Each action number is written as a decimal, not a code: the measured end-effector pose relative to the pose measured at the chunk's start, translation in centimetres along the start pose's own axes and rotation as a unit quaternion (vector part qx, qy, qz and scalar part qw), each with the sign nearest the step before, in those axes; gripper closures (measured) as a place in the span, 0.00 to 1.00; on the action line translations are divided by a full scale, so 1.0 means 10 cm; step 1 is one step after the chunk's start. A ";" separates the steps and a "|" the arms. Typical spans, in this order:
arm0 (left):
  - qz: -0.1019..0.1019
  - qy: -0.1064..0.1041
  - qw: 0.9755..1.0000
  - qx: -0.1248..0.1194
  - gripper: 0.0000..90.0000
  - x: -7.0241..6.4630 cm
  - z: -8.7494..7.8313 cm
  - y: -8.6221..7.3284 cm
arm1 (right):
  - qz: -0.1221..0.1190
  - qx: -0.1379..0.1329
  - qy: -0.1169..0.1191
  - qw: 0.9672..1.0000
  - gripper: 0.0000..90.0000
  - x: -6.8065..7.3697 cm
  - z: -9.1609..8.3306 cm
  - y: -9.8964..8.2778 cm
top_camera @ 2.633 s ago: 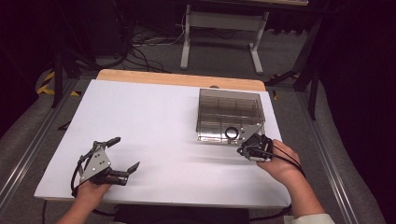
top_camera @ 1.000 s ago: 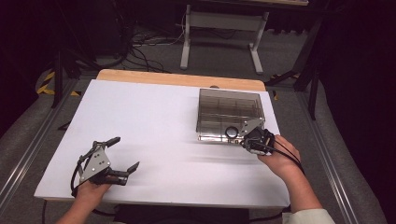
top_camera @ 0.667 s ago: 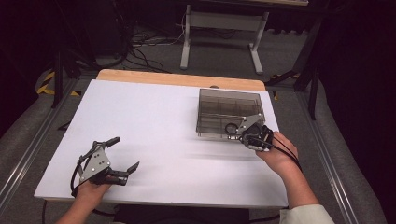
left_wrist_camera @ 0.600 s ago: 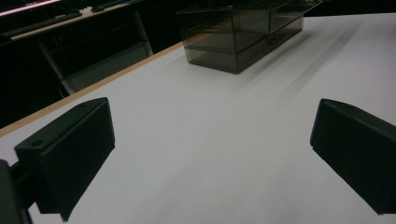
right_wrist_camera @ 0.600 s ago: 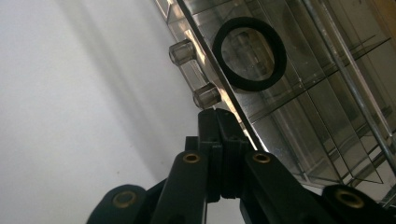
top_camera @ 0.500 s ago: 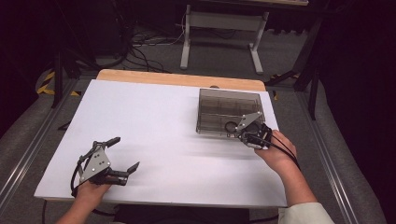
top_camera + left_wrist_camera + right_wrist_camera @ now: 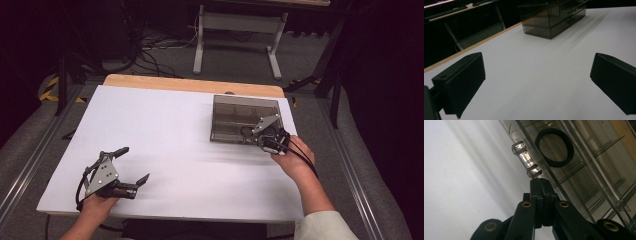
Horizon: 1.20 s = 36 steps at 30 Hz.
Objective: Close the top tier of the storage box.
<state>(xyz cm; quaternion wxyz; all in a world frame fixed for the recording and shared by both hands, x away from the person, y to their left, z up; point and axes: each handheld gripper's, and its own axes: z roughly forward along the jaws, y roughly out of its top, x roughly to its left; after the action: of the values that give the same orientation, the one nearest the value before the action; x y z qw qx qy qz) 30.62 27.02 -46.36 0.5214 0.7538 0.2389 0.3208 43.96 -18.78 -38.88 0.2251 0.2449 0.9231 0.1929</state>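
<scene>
A smoky clear drawer box (image 7: pixel 245 112) stands at the back right of the white table (image 7: pixel 170 125). My right gripper (image 7: pixel 258 136) is at the box's front face, jaws pressed together with nothing between them. In the right gripper view its tips (image 7: pixel 539 181) touch the lower end of a clear drawer handle (image 7: pixel 526 159), and a black ring (image 7: pixel 554 147) lies inside the drawer behind the front. My left gripper (image 7: pixel 136 163) rests at the front left of the table, open and empty, far from the box (image 7: pixel 554 17).
A wooden strip (image 7: pixel 190 84) borders the table's far edge. Beyond it stand a metal stand (image 7: pixel 235 22) and floor cables. Metal rails run along both sides of the table. Broad bare tabletop lies between the two grippers.
My right gripper has moved forward against the box front, and the drawer with the ring has slid inward. The left gripper has stayed still.
</scene>
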 end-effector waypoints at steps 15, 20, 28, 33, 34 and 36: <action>-0.004 0.002 1.000 -0.001 0.01 0.00 -0.01 -0.01 | 0.015 -0.005 -0.013 1.000 1.00 -0.09 0.12 0.05; -0.003 0.002 1.000 -0.001 0.01 0.00 -0.01 0.00 | 0.022 -0.008 -0.023 0.999 1.00 -0.10 0.16 0.07; -0.003 0.003 1.000 -0.002 0.01 0.00 -0.01 -0.01 | 0.045 -0.018 -0.053 0.997 1.00 -0.12 0.20 0.08; -0.003 0.002 1.000 -0.002 0.01 0.00 -0.01 0.00 | 0.046 -0.017 -0.057 0.997 1.00 -0.11 0.20 0.08; -0.001 0.000 1.000 -0.001 0.01 0.00 -0.01 0.00 | 0.044 -0.015 -0.046 0.998 1.00 -0.11 0.18 0.07; -0.004 0.002 1.000 -0.002 0.01 0.00 -0.01 0.00 | 0.042 -0.015 -0.039 0.998 1.00 -0.10 0.16 0.07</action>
<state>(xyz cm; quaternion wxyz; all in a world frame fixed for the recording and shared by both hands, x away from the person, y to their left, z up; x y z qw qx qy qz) 30.54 27.11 -46.36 0.5233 0.7514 0.2425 0.3206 45.81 -18.35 -39.51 0.2560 0.2873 0.8996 0.2065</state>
